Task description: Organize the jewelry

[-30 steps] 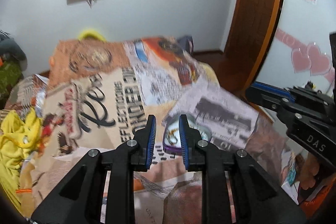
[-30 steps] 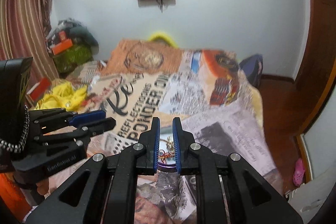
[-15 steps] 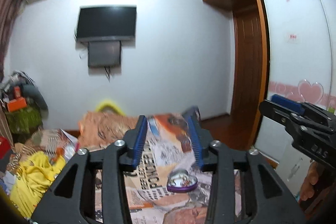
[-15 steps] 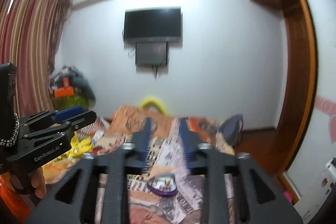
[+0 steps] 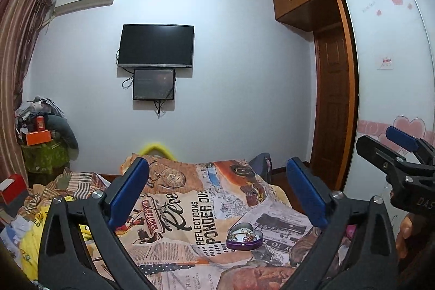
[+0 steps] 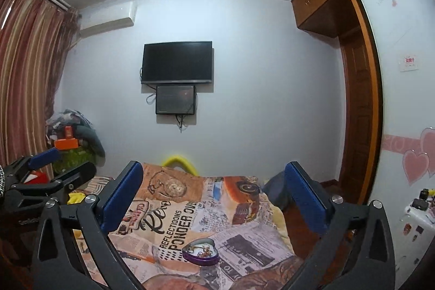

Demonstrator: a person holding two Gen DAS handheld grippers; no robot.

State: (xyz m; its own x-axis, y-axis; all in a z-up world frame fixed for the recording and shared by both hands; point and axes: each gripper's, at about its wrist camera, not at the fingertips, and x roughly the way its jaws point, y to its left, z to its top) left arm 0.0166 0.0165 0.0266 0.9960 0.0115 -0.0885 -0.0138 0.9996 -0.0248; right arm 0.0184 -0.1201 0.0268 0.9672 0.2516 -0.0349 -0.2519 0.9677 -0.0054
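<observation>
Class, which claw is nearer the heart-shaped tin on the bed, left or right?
Right, narrowly. The tin lies ahead of and below both claws, slightly left of the right claw, slightly right of the left claw. Both have just been opening, holding nothing.

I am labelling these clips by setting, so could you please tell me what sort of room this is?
Most likely a home bedroom: a bed with a printed bedspread fills the foreground, a television hangs on the facing wall, and a built-in wardrobe with heart stickers stands at the right.
</observation>
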